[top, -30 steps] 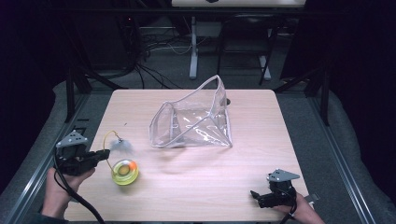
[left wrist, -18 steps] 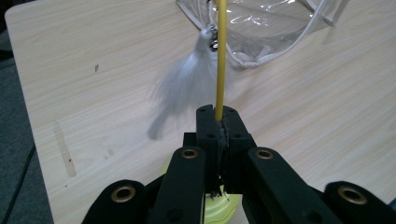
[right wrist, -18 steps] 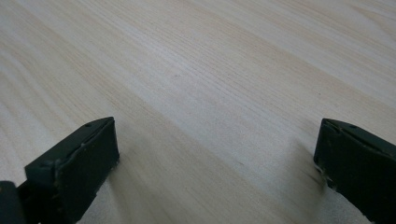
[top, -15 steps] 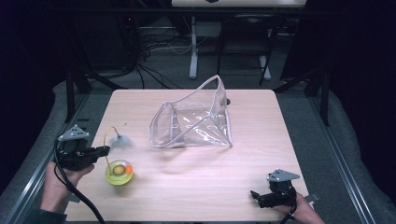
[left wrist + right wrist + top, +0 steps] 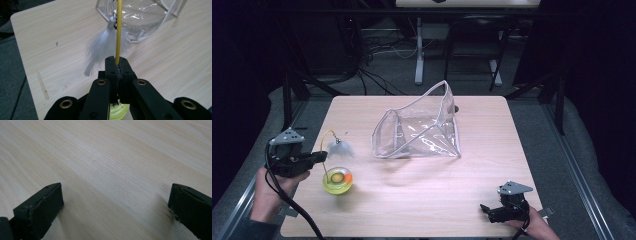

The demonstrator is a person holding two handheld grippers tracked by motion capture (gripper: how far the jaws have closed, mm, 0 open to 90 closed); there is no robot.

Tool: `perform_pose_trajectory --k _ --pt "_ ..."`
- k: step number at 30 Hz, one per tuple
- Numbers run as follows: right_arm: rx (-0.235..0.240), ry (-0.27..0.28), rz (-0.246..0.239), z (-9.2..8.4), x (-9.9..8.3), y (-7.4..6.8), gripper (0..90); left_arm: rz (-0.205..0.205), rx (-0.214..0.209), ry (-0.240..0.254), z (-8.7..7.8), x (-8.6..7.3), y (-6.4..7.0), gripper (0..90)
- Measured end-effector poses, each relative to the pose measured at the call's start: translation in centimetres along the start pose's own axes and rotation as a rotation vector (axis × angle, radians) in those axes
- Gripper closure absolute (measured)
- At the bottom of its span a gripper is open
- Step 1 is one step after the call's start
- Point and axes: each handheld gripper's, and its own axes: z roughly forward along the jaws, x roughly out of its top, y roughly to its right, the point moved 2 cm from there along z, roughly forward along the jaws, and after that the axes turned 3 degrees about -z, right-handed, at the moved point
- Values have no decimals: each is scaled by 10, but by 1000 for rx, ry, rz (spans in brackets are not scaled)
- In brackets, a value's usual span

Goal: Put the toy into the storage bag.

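Observation:
A cat toy stands at the table's left: a yellow-green dish base with an orange ball in it, a thin yellow wand and a white feather hanging from the wand's tip. My left gripper is shut on the wand just above the base; in the left gripper view its jaws pinch the yellow stem, with the feather beyond. A clear plastic pouch lies open mid-table. My right gripper rests at the front right, open over bare wood.
The light wooden table ends in dark floor on all sides. Metal frame rails run along its left and right. The pouch lies just past the feather. Cables and stand legs sit behind the far edge.
My left gripper has shifted slightly left and away, and the toy's base and feather have moved with it. The right gripper has stayed still.

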Motion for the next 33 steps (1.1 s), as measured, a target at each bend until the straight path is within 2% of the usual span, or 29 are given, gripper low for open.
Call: perform_pose_trajectory --k 8,23,33 --pt "0 0 0 0 0 0 0 9 -3 -6 -2 8 0 886" --pt "0 0 0 0 0 0 0 30 11 13 -9 21 -2 885" --pt "1 0 -3 0 0 0 0 33 -7 7 -11 27 -2 885"
